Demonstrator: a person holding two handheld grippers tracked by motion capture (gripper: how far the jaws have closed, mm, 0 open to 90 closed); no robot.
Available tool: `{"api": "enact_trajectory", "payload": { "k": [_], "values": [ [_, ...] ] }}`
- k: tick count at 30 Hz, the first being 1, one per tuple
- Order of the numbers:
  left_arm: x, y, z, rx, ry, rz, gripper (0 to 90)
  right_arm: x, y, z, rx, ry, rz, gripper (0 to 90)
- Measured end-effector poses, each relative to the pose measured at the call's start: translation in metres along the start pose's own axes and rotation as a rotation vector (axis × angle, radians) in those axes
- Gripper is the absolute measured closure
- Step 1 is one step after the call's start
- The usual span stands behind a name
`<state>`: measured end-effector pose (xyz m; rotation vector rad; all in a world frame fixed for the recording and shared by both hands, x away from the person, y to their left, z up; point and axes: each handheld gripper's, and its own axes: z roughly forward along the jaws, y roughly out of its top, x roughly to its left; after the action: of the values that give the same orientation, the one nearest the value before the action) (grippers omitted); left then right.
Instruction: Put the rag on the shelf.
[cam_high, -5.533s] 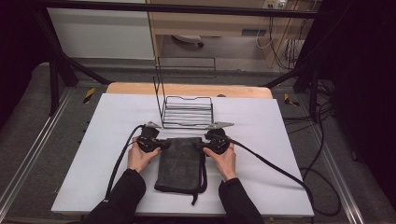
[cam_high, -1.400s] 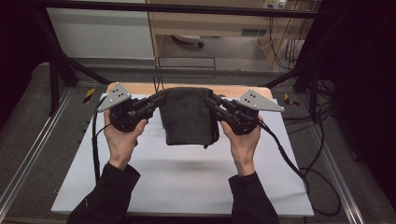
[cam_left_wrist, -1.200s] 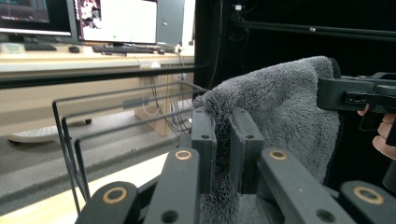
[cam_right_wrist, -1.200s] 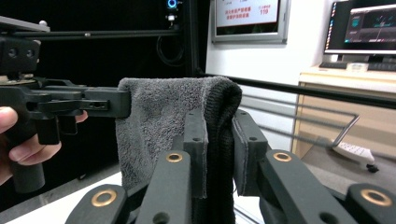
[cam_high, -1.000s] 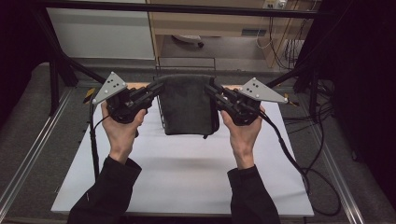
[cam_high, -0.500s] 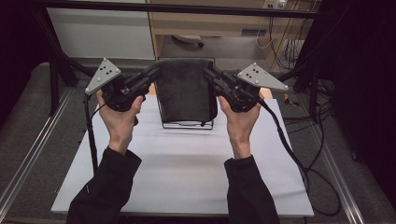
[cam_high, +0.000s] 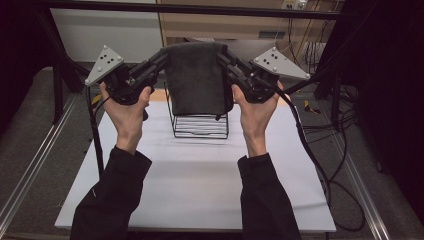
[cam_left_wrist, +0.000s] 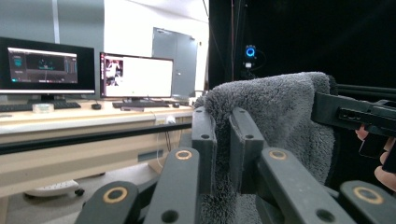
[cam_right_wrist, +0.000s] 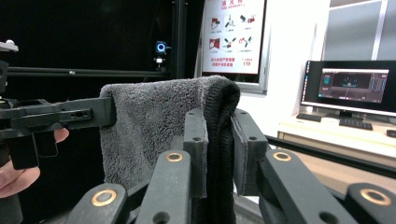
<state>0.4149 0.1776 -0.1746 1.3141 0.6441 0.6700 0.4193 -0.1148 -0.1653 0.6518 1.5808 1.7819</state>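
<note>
Two grippers hold one dark grey towel (cam_high: 196, 75) up in the air, high above the white worktop (cam_high: 195, 190). At the left of the high view, the left gripper (cam_high: 161, 59) sits in the person's left hand (cam_high: 127, 107), its grey three-cornered plate tilted up and outward; its jaws are nearly closed and pinch the towel's upper left corner. In the left gripper view those jaws (cam_left_wrist: 223, 149) stand close together with a fold of the fluffy cloth (cam_left_wrist: 275, 121) squeezed between them, and the other gripper's black jaw reaches the cloth's far edge from the right. Between the grippers the towel hangs straight down as a folded panel, its top edge stretched level from one pair of jaws to the other. Its lower edge hangs just above a black wire rack (cam_high: 201, 125) that stands on the worktop near the far edge; whether cloth and rack touch cannot be told from here. A thin cord or loop dangles from the towel's lower right edge. At the right, the right gripper (cam_high: 224, 55) rests in the right hand (cam_high: 255, 112), its jaws likewise almost shut and clamped on the upper right corner. In the right gripper view the jaws (cam_right_wrist: 219, 154) press a thick dark hem of the towel (cam_right_wrist: 149, 126) between them. Black cables trail from both grippers down over the worktop's sides.
</note>
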Motion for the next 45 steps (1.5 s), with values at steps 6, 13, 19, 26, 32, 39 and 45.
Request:
{"api": "enact_trajectory", "payload": {
  "k": [6,13,19,26,32,39,45],
  "values": [
    [0.004,0.011,0.007,-0.017,0.010,0.007,81.7,-0.004,0.011,0.009,-0.016,-0.008,-0.008,78.5],
    [0.008,0.025,0.013,-0.038,0.021,0.014,81.7,-0.008,0.020,0.018,-0.036,-0.011,-0.006,78.5],
    [0.014,0.032,0.016,-0.051,0.031,0.018,81.7,-0.010,0.025,0.028,-0.054,-0.014,-0.002,78.5],
    [0.025,0.042,0.019,-0.068,0.040,0.008,81.7,-0.012,0.033,0.045,-0.069,-0.012,-0.001,78.5],
    [0.031,0.049,0.023,-0.075,0.051,0.005,81.7,-0.013,0.041,0.055,-0.069,-0.017,-0.020,78.4],
    [0.036,0.055,0.033,-0.077,0.066,0.020,81.7,-0.022,0.048,0.067,-0.059,-0.028,-0.030,78.5],
    [0.042,0.054,0.043,-0.075,0.066,0.006,81.7,-0.033,0.049,0.077,-0.049,-0.037,-0.040,78.5]
  ]
}}
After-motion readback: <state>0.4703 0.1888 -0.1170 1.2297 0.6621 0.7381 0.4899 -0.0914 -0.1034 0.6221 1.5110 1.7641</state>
